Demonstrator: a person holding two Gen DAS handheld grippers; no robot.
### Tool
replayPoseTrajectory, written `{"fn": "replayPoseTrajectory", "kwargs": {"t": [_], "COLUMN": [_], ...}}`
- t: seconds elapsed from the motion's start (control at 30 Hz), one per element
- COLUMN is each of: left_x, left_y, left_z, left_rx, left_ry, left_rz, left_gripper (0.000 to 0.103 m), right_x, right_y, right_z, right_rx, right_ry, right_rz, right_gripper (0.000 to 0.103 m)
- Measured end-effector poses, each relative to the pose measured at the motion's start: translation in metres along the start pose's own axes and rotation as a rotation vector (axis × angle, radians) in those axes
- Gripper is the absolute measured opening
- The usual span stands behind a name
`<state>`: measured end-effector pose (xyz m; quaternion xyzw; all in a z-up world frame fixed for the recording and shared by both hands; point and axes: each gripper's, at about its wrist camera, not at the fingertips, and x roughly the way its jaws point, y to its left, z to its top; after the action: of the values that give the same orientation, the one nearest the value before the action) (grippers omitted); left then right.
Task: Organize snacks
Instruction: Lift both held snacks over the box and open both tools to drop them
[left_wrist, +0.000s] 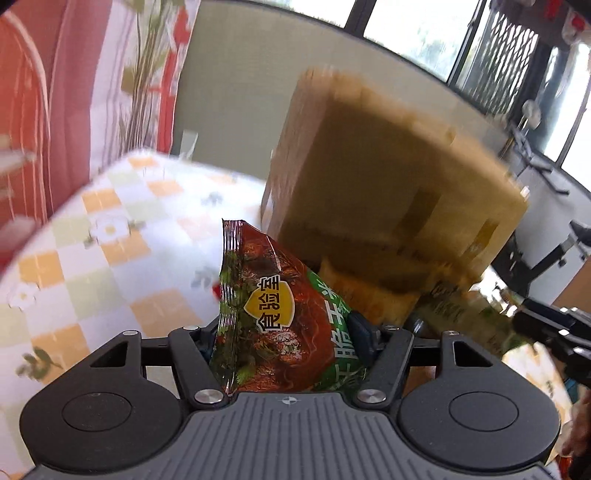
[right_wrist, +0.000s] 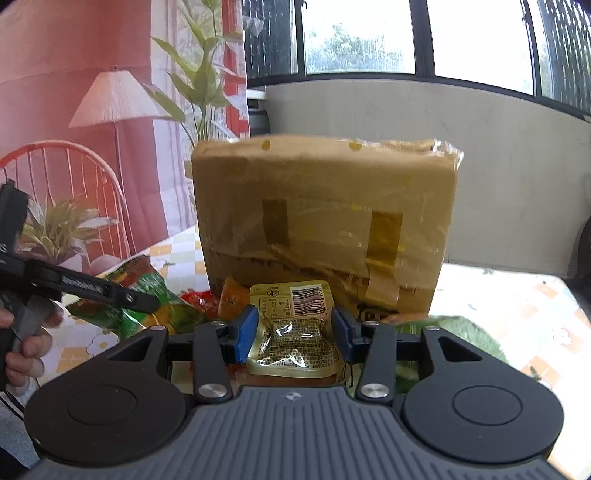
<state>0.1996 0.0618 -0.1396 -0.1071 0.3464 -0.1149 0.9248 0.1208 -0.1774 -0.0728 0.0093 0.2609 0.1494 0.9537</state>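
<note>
My left gripper (left_wrist: 286, 332) is shut on a red and green snack bag (left_wrist: 280, 314) with a yellow label, held up in front of a taped cardboard box (left_wrist: 388, 177). In the right wrist view the same box (right_wrist: 325, 218) stands on the table just ahead. My right gripper (right_wrist: 293, 330) has its blue pads on both sides of a yellow-clear pouch (right_wrist: 293, 332) with a barcode. The left gripper (right_wrist: 74, 284) and the bag (right_wrist: 147, 295) show at the left of that view. An orange packet (right_wrist: 232, 299) and a red one (right_wrist: 201, 299) lie at the box's foot.
The table wears a white cloth with orange and green checks (left_wrist: 110, 240). A red chair (right_wrist: 66, 166), a lamp and plants stand at the left. A wall and windows rise behind the box. More green packets (right_wrist: 461, 332) lie at the right.
</note>
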Motion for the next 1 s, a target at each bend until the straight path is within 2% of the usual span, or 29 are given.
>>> {"fn": "replayPoseTrajectory", "kwargs": {"t": [0.33,0.47,0.6,0.8,1.0], "left_x": [-0.072,-0.079,-0.067,-0.03,0.029], "left_y": [-0.038,-0.057,-0.077,-0.11,-0.133], "left_z": [0.073,0.108,0.144,0.176,0.196], "left_rx": [0.102,0.151,0.21,0.239,0.284], "left_ry": [-0.265,-0.34,-0.408,-0.387,-0.307], "left_rz": [-0.005,-0.026,-0.023,-0.008,0.04], "left_gripper": [0.068,0.068,0.068,0.069,0.069], "right_x": [-0.033,-0.033,-0.014,0.037,0.086], "right_y": [-0.004,-0.009,-0.017,-0.04,-0.064], "right_z": [0.055,0.084,0.109,0.133,0.149], "right_rx": [-0.018,-0.062,-0.125,-0.096,-0.018], "right_ry": [-0.182,-0.235,-0.267,-0.235,-0.177], "right_rz": [0.016,0.014,-0.012,-0.041,-0.067], "right_gripper": [0.046,0.046,0.046,0.046,0.047]}}
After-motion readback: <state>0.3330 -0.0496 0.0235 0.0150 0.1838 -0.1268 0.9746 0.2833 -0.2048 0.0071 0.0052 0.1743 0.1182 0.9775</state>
